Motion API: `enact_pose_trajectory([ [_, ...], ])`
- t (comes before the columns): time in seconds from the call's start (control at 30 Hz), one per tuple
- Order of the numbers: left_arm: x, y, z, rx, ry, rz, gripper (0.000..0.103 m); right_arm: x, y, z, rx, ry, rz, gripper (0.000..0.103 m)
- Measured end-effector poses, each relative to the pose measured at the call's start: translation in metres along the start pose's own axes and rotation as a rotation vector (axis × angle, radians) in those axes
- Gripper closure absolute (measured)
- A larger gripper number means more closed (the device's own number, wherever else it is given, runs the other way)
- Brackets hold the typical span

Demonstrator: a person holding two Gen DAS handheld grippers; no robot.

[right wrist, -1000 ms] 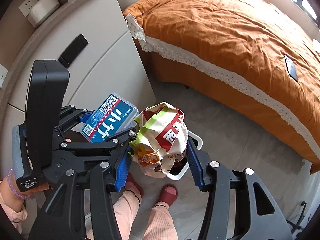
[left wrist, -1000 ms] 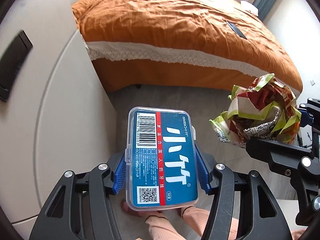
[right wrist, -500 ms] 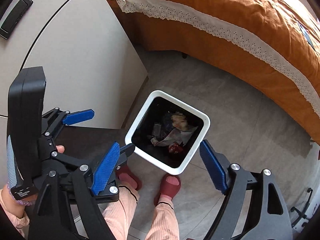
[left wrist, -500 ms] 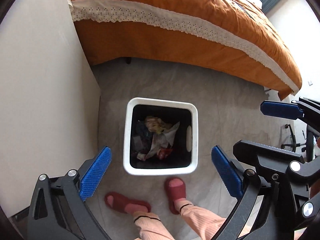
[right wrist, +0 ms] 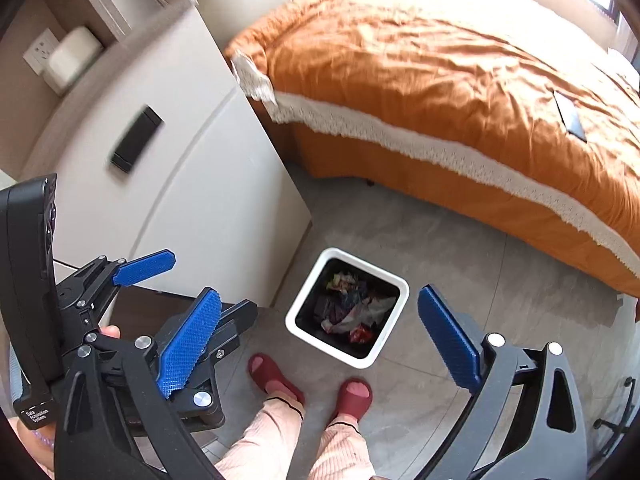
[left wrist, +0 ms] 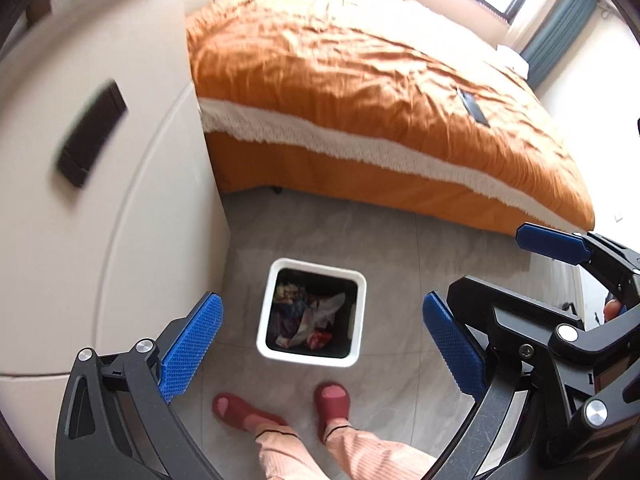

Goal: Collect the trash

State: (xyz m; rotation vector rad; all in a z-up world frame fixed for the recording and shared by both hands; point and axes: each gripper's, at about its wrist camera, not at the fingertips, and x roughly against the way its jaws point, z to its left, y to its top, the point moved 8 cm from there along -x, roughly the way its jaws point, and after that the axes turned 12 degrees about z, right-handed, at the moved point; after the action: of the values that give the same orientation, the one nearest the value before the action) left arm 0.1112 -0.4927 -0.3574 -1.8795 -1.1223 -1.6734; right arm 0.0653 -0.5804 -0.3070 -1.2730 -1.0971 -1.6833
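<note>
1. Judging by the room at large, no loose trash shows: the bed (left wrist: 360, 92) carries only a flat dark device (left wrist: 474, 108), and the cabinet (left wrist: 120, 184) top holds one dark rectangular thing (left wrist: 90, 136) (neither reads as litter, though both are blurred).
2. The floor (left wrist: 420, 256) around the bin lies bare grey tile, open on the bed side; the cabinet's corner edge stands just beside the bin, and the bed's lace hem overhangs the floor beyond it.
3. The bin (left wrist: 362, 312) stands upright on the floor, between both grippers in view and well below them; the person's two slippers (left wrist: 332, 400) sit just in front of it.
4. The trash (left wrist: 308, 320) lies crumpled inside the bin, under its rim, so this round looks done; whether more remains elsewhere I cannot tell.
5. The left gripper (left wrist: 320, 344) has its jaws spread wide with nothing between them.
6. The right gripper (right wrist: 320, 336) is opening its jaws, already wide, with nothing held; each gripper crowds the other's side, so they should part before swinging.
</note>
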Motion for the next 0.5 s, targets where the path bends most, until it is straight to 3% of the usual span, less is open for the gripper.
enact_pose_trajectory([
  [0.17,0.066,-0.001,-0.005,0.065,0.049,-0.094,0.005,0.059,0.008,0.016,0.062,0.027,-0.104,0.005],
  [0.5,0.197,-0.033,0.041,0.317,0.308,-0.254,0.005,0.137,0.029,0.081,0.261,0.147,-0.289,0.005],
])
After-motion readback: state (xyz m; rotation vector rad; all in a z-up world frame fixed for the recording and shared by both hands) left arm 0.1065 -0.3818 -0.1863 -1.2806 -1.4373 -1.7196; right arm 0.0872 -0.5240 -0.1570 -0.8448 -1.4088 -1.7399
